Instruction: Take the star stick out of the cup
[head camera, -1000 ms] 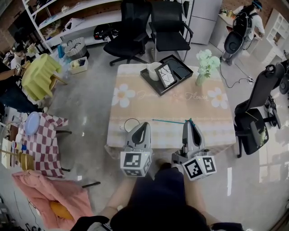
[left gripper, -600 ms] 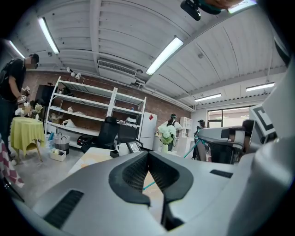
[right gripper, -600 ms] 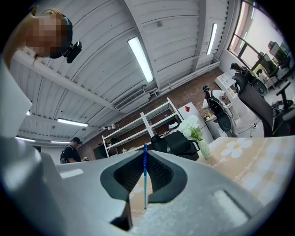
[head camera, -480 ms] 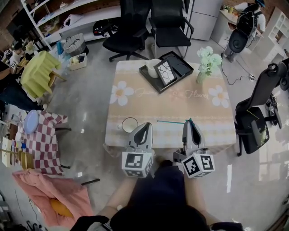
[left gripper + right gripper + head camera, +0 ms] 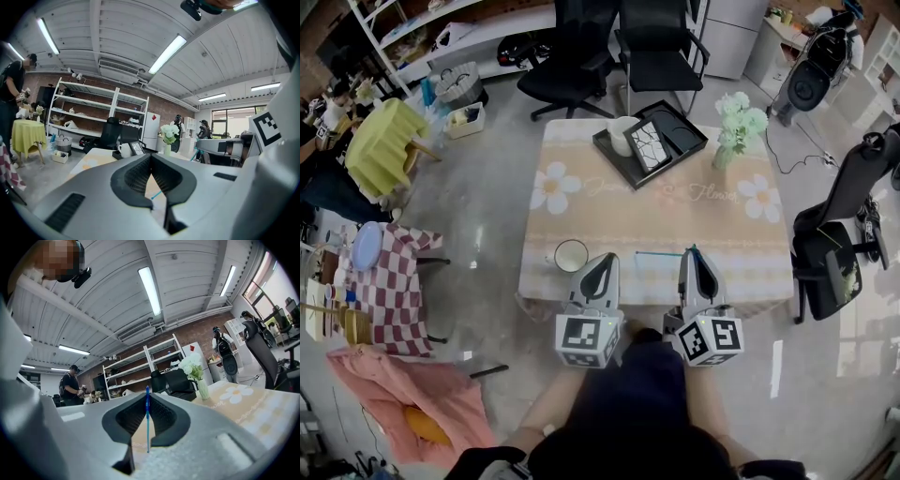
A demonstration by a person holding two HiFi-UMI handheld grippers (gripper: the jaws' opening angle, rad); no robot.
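A thin teal star stick (image 5: 661,252) lies level above the front of the flower-print table (image 5: 581,202), and my right gripper (image 5: 694,253) is shut on its right end. In the right gripper view the star stick (image 5: 147,418) stands pinched between the closed jaws of that gripper (image 5: 147,397). The white cup (image 5: 571,255) stands upright near the table's front left edge, with no stick showing in it. Just right of the cup, my left gripper (image 5: 605,260) is shut and holds nothing. Behind the closed tips of the left gripper (image 5: 151,157) a bit of the stick (image 5: 157,193) shows.
A black tray (image 5: 609,150) with a white mug (image 5: 621,134) and a patterned slab sits at the table's far side, and a vase of white flowers (image 5: 736,127) at its far right. Office chairs (image 5: 652,56) stand behind the table, another (image 5: 844,216) to the right.
My right gripper has sunk a little with the stick still pinched in it. The left gripper has hardly moved. The head view has shifted, so the whole cup now shows.
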